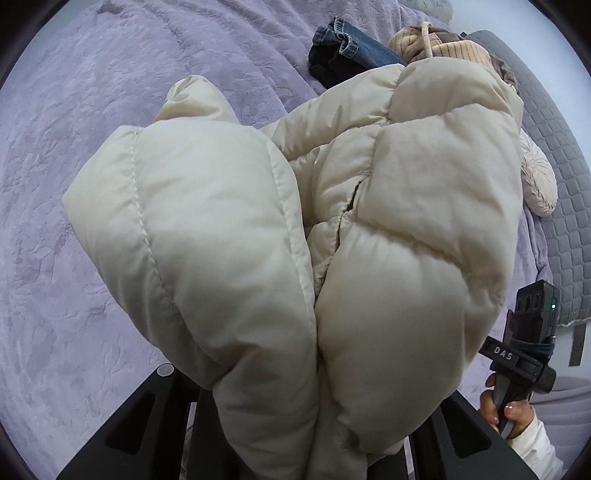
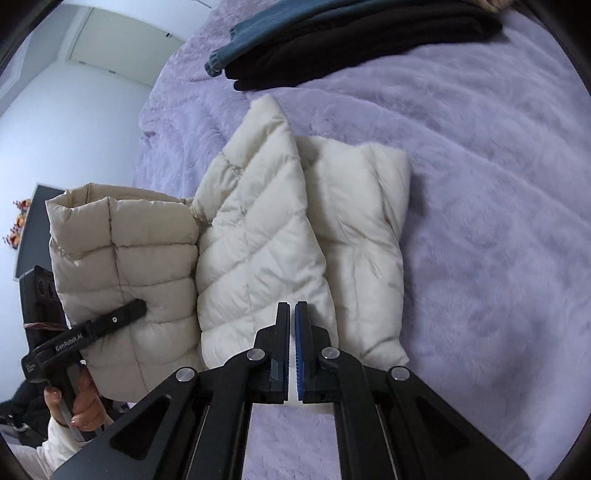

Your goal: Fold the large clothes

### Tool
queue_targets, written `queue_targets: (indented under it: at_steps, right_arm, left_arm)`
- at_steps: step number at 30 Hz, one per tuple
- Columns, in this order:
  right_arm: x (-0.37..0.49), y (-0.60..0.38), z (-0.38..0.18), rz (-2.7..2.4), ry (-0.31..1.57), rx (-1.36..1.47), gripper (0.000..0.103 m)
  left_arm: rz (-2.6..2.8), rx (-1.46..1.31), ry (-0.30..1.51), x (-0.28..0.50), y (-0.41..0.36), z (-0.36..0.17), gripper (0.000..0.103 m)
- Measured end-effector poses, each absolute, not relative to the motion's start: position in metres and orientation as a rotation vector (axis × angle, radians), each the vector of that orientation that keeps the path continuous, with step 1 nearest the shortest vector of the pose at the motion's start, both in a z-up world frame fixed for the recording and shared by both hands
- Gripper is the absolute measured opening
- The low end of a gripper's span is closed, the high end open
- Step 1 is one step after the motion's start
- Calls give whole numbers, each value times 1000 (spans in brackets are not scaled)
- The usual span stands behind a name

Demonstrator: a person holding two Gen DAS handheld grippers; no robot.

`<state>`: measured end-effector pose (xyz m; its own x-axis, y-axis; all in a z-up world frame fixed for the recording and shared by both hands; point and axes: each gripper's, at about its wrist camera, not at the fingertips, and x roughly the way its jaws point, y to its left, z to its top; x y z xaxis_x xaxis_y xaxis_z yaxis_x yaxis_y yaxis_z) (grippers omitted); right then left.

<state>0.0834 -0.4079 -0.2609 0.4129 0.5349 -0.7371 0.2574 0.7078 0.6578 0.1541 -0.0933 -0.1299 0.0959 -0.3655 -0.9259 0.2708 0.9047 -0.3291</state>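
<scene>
Jacket (image 2: 258, 258), cream, quilted: part-folded on the bed (image 2: 480, 221). Right gripper (image 2: 291, 314): jaws clenched on nothing, poised over the near hem, folded panels running lengthwise straight ahead. Left gripper (image 2: 122, 314): jaws clamping the raised section, off to the left. Dark clothes (image 2: 351, 37) lay stacked beyond. Left hand nearer the unfolded part.

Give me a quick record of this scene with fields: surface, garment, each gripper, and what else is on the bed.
surface: lilac plush bedspread
garment: cream puffer jacket, partly folded, one end lifted off the bed
left gripper: clamped on the jacket's lifted end
right gripper: shut, empty, above the jacket's near edge
other items: folded jeans on dark clothes at the far side
</scene>
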Motion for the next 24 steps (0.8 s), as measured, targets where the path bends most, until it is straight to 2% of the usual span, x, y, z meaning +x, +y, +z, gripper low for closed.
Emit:
queue_targets:
  at_steps: [5, 9, 10, 11, 13, 18, 20, 24]
  right_arm:
    - [97, -397, -319, 228, 1171, 935, 3]
    - [99, -397, -337, 254, 1167, 986, 0]
    - [100, -398, -339, 261, 1165, 994, 0]
    - [100, -399, -341, 268, 1164, 1003, 0]
    - [100, -401, -343, 282, 1160, 1015, 0]
    - [92, -413, -351, 305, 1148, 1036, 0]
    - [88, -417, -355, 312, 1142, 1049, 0]
    - [85, -423, -363, 326, 1127, 1074, 0]
  left_arm:
    - [-475, 8, 1421, 155, -122, -125, 22]
    - [-565, 94, 1432, 152, -158, -114, 23]
    - [-598, 102, 1431, 151, -168, -112, 34]
    - [-635, 94, 1429, 151, -176, -111, 50]
    - [-698, 66, 1421, 151, -191, -111, 62]
    - [-813, 50, 1454, 151, -220, -130, 65]
    - [-889, -21, 1471, 150, -222, -132, 81]
    - [-980, -63, 1458, 150, -233, -139, 81]
